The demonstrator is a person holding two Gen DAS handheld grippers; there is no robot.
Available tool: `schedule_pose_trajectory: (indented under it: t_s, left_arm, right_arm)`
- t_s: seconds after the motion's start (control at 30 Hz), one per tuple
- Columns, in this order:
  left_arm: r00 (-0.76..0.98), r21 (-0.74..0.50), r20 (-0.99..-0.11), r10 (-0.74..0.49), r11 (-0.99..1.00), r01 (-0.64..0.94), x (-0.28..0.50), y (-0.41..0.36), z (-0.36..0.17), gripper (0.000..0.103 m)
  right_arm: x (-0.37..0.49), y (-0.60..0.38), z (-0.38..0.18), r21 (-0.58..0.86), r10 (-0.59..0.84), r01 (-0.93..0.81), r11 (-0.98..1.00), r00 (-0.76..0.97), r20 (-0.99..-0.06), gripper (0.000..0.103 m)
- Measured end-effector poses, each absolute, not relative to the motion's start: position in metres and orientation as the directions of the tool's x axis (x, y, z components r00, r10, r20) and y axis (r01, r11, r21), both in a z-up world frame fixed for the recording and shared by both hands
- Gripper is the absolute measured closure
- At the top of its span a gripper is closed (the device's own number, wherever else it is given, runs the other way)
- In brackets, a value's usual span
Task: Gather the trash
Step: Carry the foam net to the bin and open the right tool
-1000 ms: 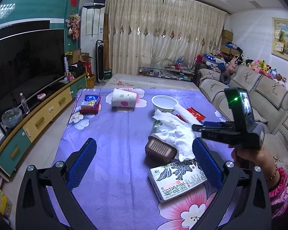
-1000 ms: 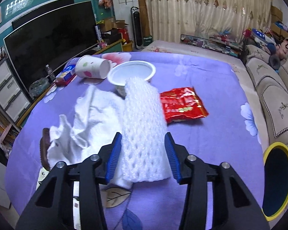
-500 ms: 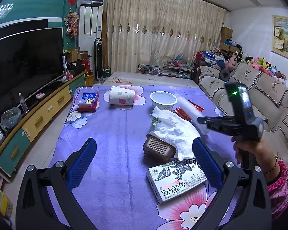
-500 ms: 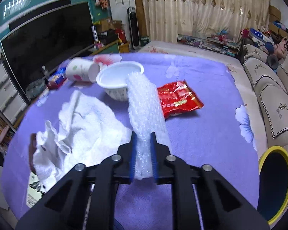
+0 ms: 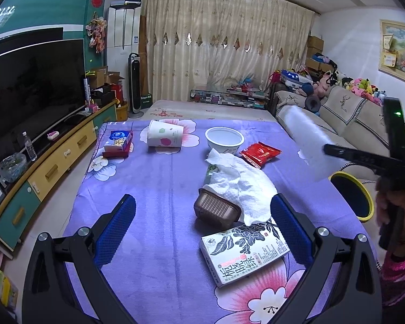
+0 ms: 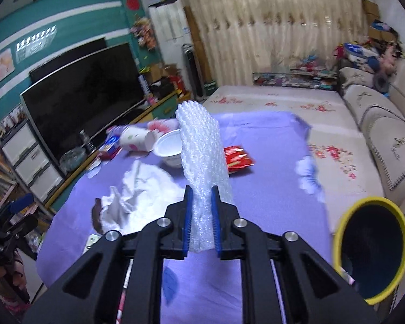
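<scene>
My right gripper [image 6: 201, 197] is shut on a white foam net sleeve [image 6: 199, 145], which stands up off the purple flowered table [image 6: 270, 197]; in the left wrist view the sleeve [image 5: 301, 129] hangs blurred over the table's right edge, with the right gripper [image 5: 327, 149] at its end. A yellow-rimmed bin [image 6: 370, 248] sits low to the right. My left gripper [image 5: 201, 221] stands open above the table with nothing between its fingers. On the table lie a crumpled white tissue [image 5: 237, 181], a brown tray [image 5: 217, 210], a tea box [image 5: 244, 253], a red snack packet [image 5: 259, 153], a white bowl [image 5: 224, 139] and a tipped paper cup [image 5: 163, 137].
A small blue and red box [image 5: 118, 143] lies at the table's far left. A TV [image 5: 32, 89] on a long cabinet [image 5: 54, 167] runs along the left. A sofa [image 5: 345, 118] lines the right side. A hand with a pink sleeve [image 5: 397, 216] holds the right gripper.
The right gripper went from open around the foam sleeve to shut on it, then lifted it off the table and carried it right toward the bin. The left gripper stayed put.
</scene>
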State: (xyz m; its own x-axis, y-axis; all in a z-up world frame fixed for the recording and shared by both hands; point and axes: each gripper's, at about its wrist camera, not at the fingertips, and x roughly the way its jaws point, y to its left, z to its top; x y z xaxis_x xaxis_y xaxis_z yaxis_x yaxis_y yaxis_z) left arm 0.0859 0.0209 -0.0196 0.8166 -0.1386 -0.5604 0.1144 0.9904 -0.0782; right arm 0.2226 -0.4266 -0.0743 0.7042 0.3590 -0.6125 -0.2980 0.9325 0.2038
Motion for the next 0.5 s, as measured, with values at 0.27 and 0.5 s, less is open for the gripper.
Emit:
schedule_pose_trajectory:
  t_s: [0.27, 0.5]
  left_arm:
    - [0.788, -0.082, -0.592, -0.167, 0.986, 0.147, 0.089, 0.007, -0.036, 0.005]
    - [0.720, -0.105, -0.663, -0.208, 0.977, 0.186, 0.092, -0.010, -0.072, 0.005]
  right_arm:
    - [0.212, -0.548, -0.091, 0.188, 0.106, 0.022, 0.982, 0.760, -0.641, 0.090]
    - [0.218, -0.622, -0.135, 0.127, -0.074, 0.233, 0.964, 0.697, -0.714, 0.090]
